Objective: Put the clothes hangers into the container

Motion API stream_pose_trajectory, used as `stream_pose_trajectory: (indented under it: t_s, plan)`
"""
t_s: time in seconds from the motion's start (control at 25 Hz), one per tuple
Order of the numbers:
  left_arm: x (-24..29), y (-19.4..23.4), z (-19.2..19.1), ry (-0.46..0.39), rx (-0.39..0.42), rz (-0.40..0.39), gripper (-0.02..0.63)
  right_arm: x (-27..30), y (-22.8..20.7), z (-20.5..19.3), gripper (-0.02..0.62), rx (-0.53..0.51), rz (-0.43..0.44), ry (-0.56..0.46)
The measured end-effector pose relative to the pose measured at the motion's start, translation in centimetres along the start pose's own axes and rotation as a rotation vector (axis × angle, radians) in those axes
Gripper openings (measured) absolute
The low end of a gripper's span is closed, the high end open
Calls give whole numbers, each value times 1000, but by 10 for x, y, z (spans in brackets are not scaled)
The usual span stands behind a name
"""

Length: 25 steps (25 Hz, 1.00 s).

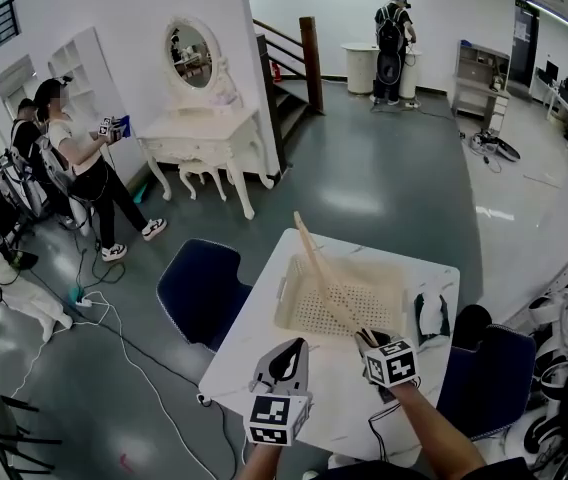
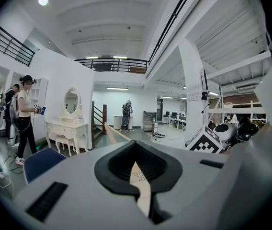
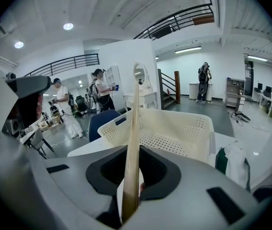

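My right fingers (image 3: 90, 195) pinch the pale wooden clothes hanger (image 3: 133, 143) slanting over the cream perforated plastic basket (image 3: 193, 128), its lower end hidden between them. My left fingers (image 2: 78, 190) are pressed together, empty.

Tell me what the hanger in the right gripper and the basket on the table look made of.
The hanger looks like wood: pale tan, matte, a thin flat bar; painted plastic cannot be ruled out. The basket looks like moulded plastic: cream, smooth, slightly glossy, with rows of even perforations and a cut-out handle.
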<state>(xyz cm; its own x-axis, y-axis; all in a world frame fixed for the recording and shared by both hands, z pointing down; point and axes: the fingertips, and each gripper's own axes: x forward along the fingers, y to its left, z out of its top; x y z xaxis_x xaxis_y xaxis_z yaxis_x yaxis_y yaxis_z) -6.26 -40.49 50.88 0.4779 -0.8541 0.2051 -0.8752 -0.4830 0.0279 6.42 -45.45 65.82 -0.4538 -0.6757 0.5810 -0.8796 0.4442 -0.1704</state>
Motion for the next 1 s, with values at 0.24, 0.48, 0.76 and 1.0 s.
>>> stream_pose_trajectory:
  t_s: [0.24,0.48,0.76,1.0]
  plan:
    - [0,-4,-1,0,-1,-11,3,5,4,-3,63,-3,20,40]
    - [-2,-5,4,-9,1,-7,3,6,5,-5,63,-20,18,66]
    - [-2,-11,9,-24,3,-16,3,5,0,-8,63,-31,4,99]
    - [-2,-14,8,-27,-4,-21,3,6,-1,-5,64,-37,0,108]
